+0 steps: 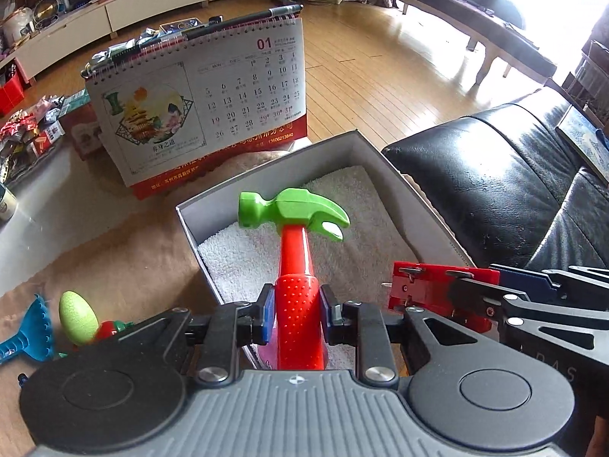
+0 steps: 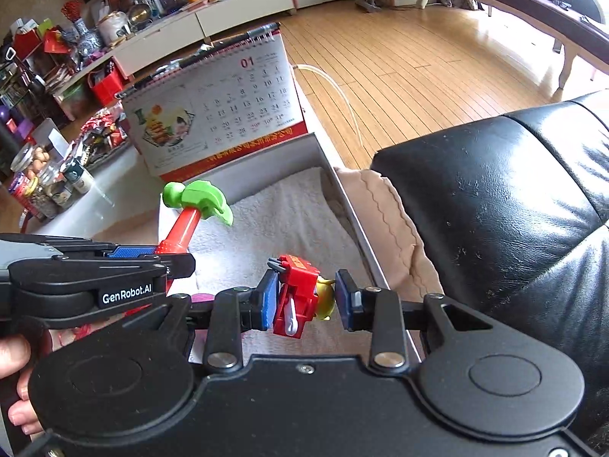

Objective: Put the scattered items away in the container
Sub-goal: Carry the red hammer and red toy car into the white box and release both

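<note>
On the left, a blue rake (image 1: 23, 337), a green egg (image 1: 77, 317) and other small toys lie on the beige cloth (image 1: 114, 251) near its front left edge, outside the box (image 1: 380, 160).

The left gripper (image 1: 293, 314) is clamped on the dimpled red handle of the toy hammer (image 1: 295, 243), low on the grip. The hammer's long axis runs away from the gripper; its green head hangs above the towel lining the box, just inside the near left wall, claw to the right. It looks like hollow plastic: light, stiff, a little slick, so the dimpled grip is the sensible hold.

To its right, the right gripper (image 2: 304, 297) pinches a small red toy (image 2: 297, 297) with a yellow part, held over the box's near end. It too seems rigid and light, but its thin parts could snap.
</note>
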